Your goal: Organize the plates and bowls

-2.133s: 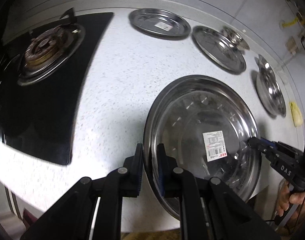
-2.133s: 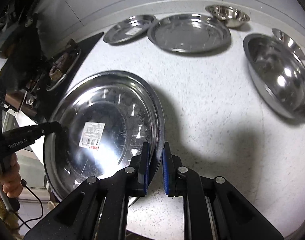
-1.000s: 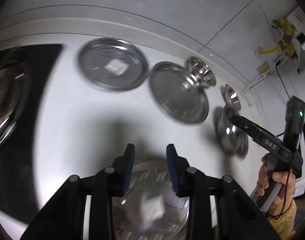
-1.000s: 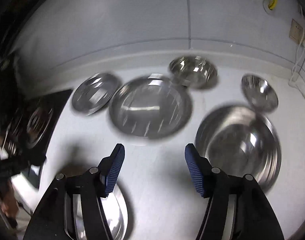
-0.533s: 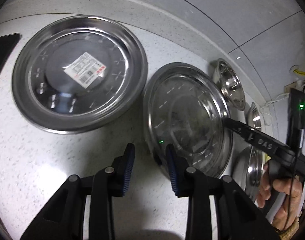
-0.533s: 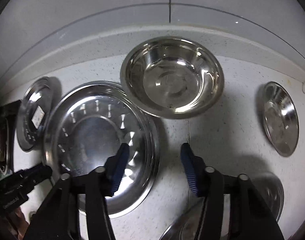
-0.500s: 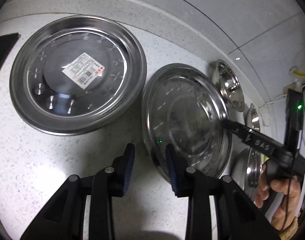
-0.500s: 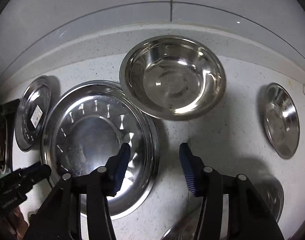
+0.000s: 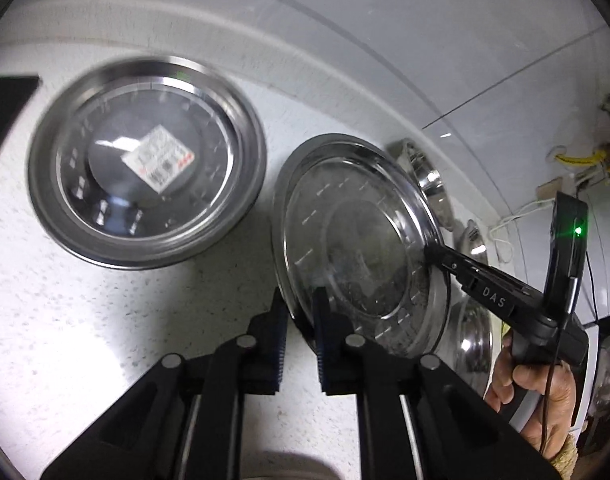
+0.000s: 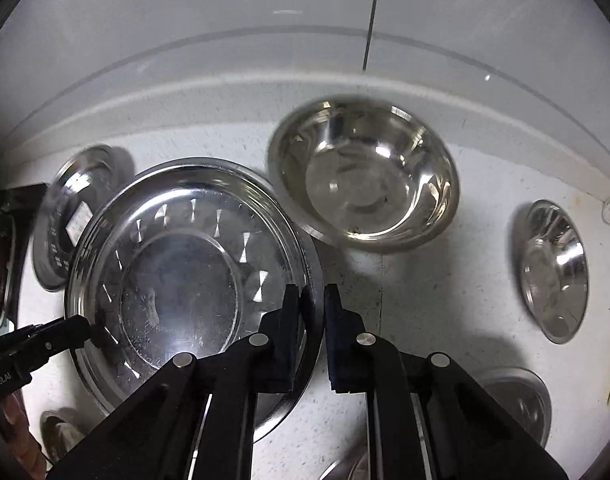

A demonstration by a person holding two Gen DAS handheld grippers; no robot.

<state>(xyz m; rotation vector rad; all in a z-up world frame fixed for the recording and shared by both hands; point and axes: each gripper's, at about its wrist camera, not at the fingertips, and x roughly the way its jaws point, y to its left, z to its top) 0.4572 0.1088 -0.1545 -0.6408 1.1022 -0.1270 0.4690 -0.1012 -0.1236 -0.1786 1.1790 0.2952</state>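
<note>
Both tongs have just been closing on one steel plate (image 9: 357, 236) on the worktop (image 9: 105, 320): left tongs (image 9: 301, 320) pinch its near rim, right tongs (image 10: 313, 312) the opposite rim. Thin, slick edges may slip, dropping it against the neighbouring bowl (image 10: 365, 184).

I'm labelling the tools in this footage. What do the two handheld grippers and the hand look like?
Both the left gripper and right gripper have matte black linkage arms with silver pivot pins and blue ribbed pads. The right one shows white "DAS" lettering, a green light and a thin black cable. A tan knitted cuff shows at the hand.
</note>
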